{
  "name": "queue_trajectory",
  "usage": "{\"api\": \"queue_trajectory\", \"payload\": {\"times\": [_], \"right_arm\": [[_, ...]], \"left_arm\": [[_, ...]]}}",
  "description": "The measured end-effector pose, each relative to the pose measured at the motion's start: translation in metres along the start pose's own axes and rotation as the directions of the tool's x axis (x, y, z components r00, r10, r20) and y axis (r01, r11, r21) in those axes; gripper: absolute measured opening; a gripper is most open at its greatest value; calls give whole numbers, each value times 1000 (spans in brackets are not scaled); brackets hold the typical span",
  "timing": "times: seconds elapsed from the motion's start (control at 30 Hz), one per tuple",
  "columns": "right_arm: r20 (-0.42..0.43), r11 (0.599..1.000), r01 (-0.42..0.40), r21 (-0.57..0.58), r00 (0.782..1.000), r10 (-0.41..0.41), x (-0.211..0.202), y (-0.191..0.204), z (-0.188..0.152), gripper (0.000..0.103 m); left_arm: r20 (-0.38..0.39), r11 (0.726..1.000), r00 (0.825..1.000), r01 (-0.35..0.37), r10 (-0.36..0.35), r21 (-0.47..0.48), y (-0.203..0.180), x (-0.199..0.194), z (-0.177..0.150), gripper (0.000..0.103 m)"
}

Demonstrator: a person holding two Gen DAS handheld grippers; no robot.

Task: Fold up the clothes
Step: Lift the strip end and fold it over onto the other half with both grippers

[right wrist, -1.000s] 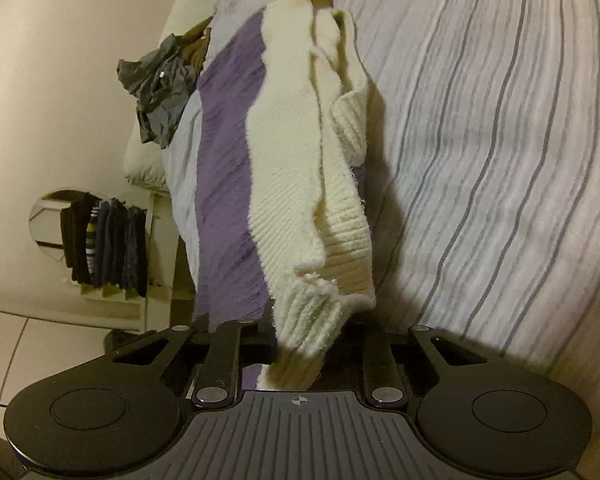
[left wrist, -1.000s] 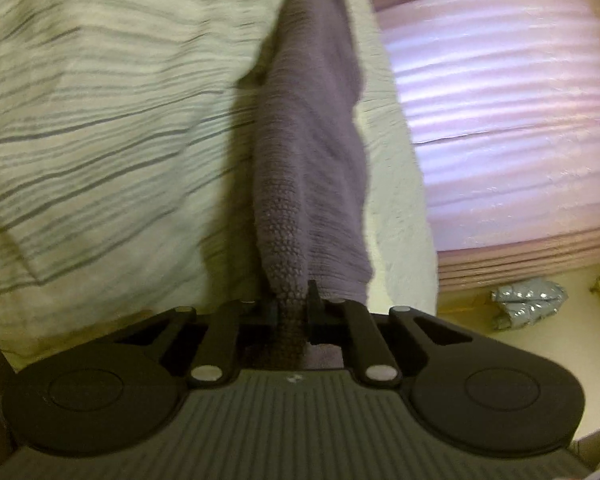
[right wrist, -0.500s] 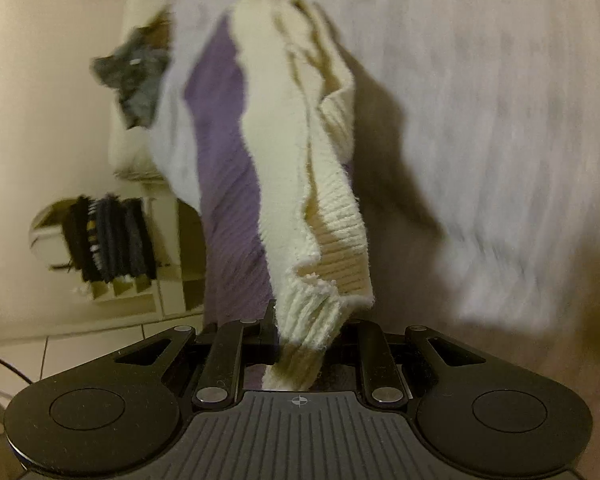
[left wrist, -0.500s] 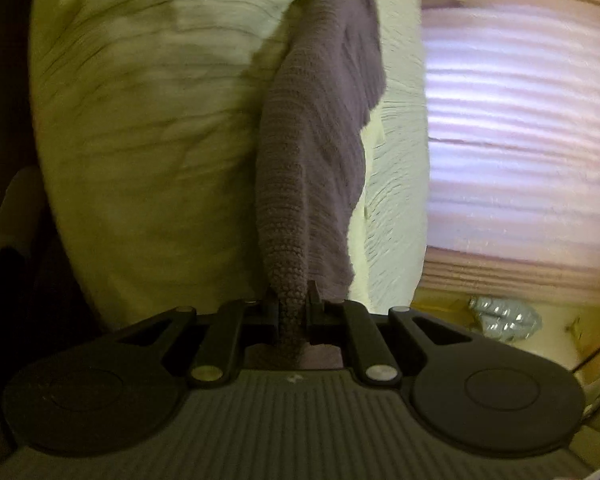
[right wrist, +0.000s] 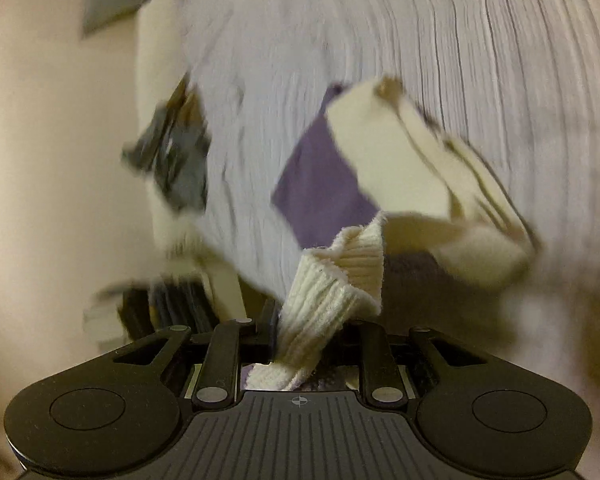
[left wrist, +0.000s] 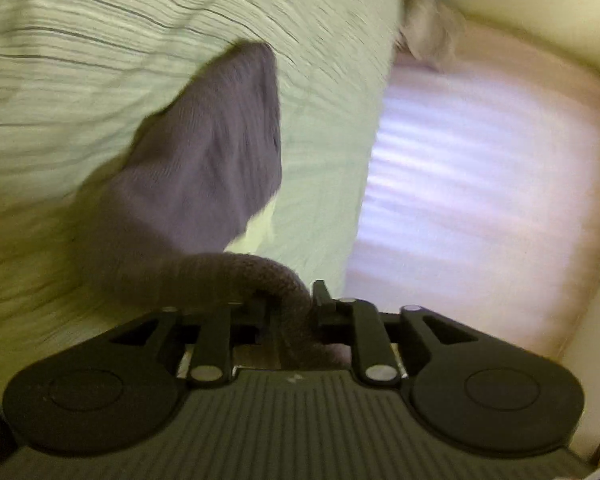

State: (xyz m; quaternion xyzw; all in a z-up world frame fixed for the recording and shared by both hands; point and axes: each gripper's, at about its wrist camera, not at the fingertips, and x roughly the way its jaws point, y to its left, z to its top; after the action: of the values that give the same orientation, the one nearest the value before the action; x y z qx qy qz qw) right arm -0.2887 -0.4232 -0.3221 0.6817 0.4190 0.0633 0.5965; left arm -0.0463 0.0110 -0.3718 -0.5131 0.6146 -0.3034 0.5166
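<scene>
Swinging between my two grippers is the knitted sweater (right wrist: 384,168), purple and cream, its free part blurred above the striped bedcover (right wrist: 440,48). A second ago it hung long and straight from both grips, almost a taut band stretched away from me over the bed; now it has buckled, the cream panel flung out to the right and the purple body bunched in mid-air. In the left view the purple knit (left wrist: 216,152) curls sideways over my fingers instead of running straight ahead.

My right gripper (right wrist: 300,332) is clamped on the cream ribbed cuff (right wrist: 332,292), which feeds down between the closed jaws. My left gripper (left wrist: 290,304) is pinched on a rolled purple edge in the same way. Neither hold has slipped.

Everything around has smeared too: the dark pile of clothes (right wrist: 172,160) at the bed's edge and the bright striped curtain (left wrist: 480,180) have shifted across the views, so both hands are moving fast. I judge this to be a shake or a throw to lay the sweater out flat on the bedcover, a spreading move before any fold can be made.
</scene>
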Motion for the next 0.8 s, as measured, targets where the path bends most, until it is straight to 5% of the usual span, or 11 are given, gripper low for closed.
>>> {"api": "queue_trajectory", "payload": {"times": [0.17, 0.27, 0.33, 0.43, 0.57, 0.63, 0.7, 0.8], "right_arm": [[105, 974, 33, 226, 993, -58, 46, -28, 54, 22], [152, 950, 23, 312, 986, -74, 71, -40, 72, 45], [188, 948, 0, 319, 980, -64, 78, -41, 77, 56], [231, 952, -76, 298, 973, 5, 73, -37, 83, 70], [249, 995, -79, 67, 967, 60, 57, -8, 88, 72], [280, 990, 15, -142, 960, 26, 41, 18, 82, 72], [306, 937, 138, -321, 951, -35, 34, 35, 77, 72], [319, 778, 308, -547, 936, -146, 48, 51, 64, 72]], "left_arm": [[97, 996, 995, 25, -17, -81, 5, 18, 40, 27], [156, 991, 987, 44, -23, -128, 9, 28, 64, 28], [195, 986, 980, 58, -26, -159, 11, 35, 81, 41], [235, 999, 971, -23, 34, -46, -7, 29, 87, 41], [211, 975, 972, -144, 106, 170, -38, 28, 82, 42], [199, 939, 970, -196, 143, 283, -54, 30, 77, 45], [208, 880, 958, -267, 198, 392, -63, 32, 68, 47], [218, 814, 948, -310, 230, 491, -65, 45, 63, 47]]}}
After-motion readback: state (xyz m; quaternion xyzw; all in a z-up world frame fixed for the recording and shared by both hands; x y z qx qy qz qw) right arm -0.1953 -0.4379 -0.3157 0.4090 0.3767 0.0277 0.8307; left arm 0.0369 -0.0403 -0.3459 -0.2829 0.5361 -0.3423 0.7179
